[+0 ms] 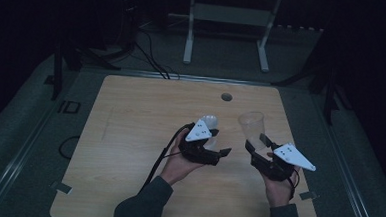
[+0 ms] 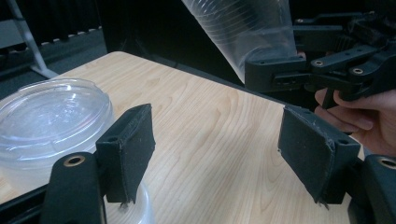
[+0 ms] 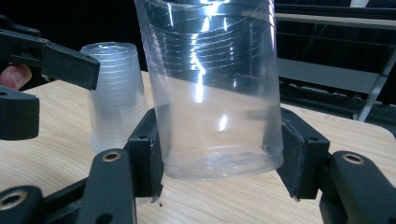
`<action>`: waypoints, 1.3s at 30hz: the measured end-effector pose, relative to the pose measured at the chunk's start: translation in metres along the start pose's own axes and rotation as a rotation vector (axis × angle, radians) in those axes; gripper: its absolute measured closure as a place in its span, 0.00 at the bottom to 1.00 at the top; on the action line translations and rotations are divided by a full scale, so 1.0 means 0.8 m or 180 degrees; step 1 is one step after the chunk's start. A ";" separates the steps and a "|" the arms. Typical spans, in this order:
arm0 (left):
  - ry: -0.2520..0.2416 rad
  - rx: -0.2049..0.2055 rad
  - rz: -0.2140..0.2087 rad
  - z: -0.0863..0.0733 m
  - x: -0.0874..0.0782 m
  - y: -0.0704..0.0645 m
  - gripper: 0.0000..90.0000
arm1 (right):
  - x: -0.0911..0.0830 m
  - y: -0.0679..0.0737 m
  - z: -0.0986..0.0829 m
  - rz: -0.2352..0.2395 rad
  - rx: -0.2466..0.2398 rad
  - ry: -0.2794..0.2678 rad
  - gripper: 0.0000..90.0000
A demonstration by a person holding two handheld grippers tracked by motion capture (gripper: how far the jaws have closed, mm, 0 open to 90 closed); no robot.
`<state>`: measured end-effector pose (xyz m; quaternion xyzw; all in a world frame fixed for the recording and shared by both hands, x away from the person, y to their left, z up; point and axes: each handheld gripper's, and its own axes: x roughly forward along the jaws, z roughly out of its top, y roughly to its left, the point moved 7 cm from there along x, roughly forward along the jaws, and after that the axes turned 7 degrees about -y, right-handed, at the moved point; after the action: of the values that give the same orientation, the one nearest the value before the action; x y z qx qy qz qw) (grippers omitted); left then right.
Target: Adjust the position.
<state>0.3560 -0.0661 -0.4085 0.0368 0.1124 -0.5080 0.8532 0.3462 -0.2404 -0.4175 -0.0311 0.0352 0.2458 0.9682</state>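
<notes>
My right gripper (image 1: 256, 143) is shut on a clear plastic cup (image 1: 252, 123), held upright with its mouth up near the table's middle right. In the right gripper view the cup (image 3: 212, 88) sits between both pads near its base. A stack of clear cups (image 1: 211, 122) stands upside down on the wooden table (image 1: 129, 135), just left of the held cup. My left gripper (image 2: 222, 140) is open beside that stack (image 2: 51, 116), which lies outside its left jaw. Nothing is between its jaws. The stack (image 3: 116, 98) and the left gripper (image 3: 46, 60) also appear in the right gripper view.
A round cable hole (image 1: 226, 97) sits near the table's far edge. A white frame (image 1: 228, 20) stands on the floor behind the table, with dark stands and cables at both sides. Tape tabs mark the table's front corners (image 1: 60, 186).
</notes>
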 end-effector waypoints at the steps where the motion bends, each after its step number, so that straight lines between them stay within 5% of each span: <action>1: -0.0010 -0.0021 -0.0001 0.001 0.000 0.000 0.29 | 0.000 0.000 0.000 -0.0006 0.0002 -0.0007 0.47; 39: -0.0121 -0.0233 -0.0128 0.036 0.032 -0.003 0.30 | -0.002 0.006 0.001 -0.0033 -0.0017 -0.0095 0.47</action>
<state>0.3701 -0.0940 -0.3862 -0.0064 0.1154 -0.5212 0.8456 0.3429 -0.2368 -0.4167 -0.0302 0.0199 0.2413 0.9698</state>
